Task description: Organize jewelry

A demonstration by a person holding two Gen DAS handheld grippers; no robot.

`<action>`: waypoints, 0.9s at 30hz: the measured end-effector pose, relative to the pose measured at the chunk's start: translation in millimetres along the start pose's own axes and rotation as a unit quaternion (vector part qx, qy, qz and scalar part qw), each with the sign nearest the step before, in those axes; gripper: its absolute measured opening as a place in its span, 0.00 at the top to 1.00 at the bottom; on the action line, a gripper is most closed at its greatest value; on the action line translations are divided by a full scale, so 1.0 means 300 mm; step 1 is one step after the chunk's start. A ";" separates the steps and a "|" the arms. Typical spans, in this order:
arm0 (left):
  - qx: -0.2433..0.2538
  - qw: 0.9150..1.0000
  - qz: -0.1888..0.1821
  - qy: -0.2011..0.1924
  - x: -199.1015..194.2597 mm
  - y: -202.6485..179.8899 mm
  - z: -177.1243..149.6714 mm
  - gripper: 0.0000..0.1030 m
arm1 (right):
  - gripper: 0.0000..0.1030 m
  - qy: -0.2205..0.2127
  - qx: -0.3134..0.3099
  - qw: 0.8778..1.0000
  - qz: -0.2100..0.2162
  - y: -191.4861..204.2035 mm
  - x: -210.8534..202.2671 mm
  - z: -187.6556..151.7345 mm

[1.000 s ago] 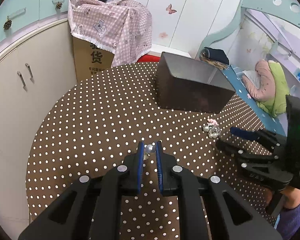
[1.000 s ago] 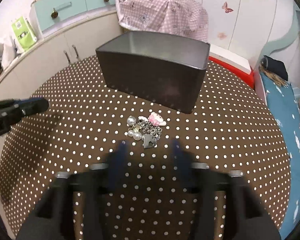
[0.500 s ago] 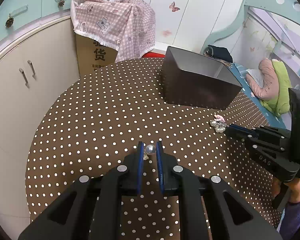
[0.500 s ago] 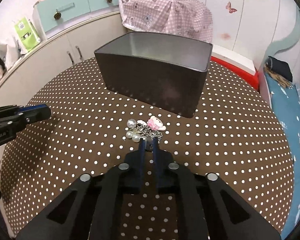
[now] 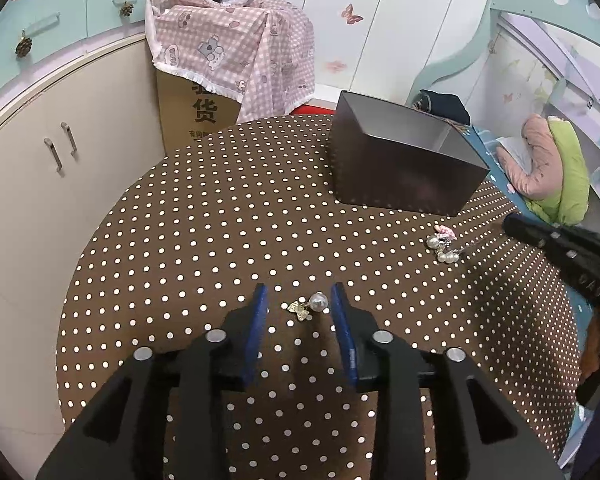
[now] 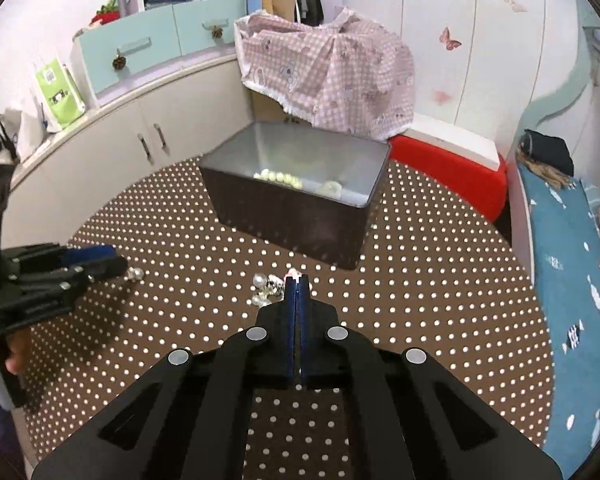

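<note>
A pearl earring [image 5: 316, 303] with a gold piece lies on the dotted tablecloth between the blue pads of my left gripper [image 5: 299, 298]. Its jaws are opening and do not touch the earring. My right gripper [image 6: 297, 280] is shut on the thin chain of a charm cluster [image 6: 265, 289] made of pearls and a pink charm. In the left wrist view that charm cluster [image 5: 444, 246] rests low by the cloth, its chain stretched up to the right gripper [image 5: 510, 226]. The dark open box [image 6: 292, 216] stands just beyond and holds a string of pearl beads [image 6: 278, 177].
The round table [image 5: 188, 240] has a brown white-dotted cloth. A curved cabinet [image 5: 60, 184] is on the left and a cardboard box under a pink checked cloth [image 5: 236, 52] behind. A bed [image 6: 572, 280] runs along the right edge. A hand [image 6: 18, 354] holds the left gripper [image 6: 112, 265].
The left jaws have parted, leaving the pearl earring on the cloth. The right gripper has shut on the charm cluster's chain and risen, bringing the box's inside into view.
</note>
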State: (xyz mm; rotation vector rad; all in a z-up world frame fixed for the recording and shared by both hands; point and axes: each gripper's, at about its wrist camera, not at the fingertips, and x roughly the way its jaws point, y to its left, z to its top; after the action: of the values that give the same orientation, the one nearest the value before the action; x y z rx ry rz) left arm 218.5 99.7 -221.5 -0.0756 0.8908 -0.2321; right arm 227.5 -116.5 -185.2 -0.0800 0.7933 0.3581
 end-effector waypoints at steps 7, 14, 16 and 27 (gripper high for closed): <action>0.011 1.000 -0.001 0.006 0.013 -0.005 -0.017 0.67 | 0.99 -0.027 0.000 1.000 -0.003 -0.019 -0.089 0.064; 0.024 1.000 0.002 0.011 0.031 -0.018 -0.038 0.66 | 0.99 -0.061 -0.007 0.998 -0.006 -0.021 -0.187 0.131; 0.022 1.000 -0.003 0.012 0.037 -0.022 -0.028 0.66 | 0.99 -0.063 -0.008 0.998 -0.006 -0.022 -0.203 0.154; 0.038 0.999 0.025 0.013 0.070 -0.058 0.000 0.94 | 0.95 0.034 -0.013 0.999 -0.004 -0.020 0.030 0.022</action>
State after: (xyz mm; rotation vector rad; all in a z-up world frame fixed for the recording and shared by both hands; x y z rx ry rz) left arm 228.3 78.0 -234.5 0.0204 0.9069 -0.2202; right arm 240.0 -118.2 -187.3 -0.1203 0.8555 0.3599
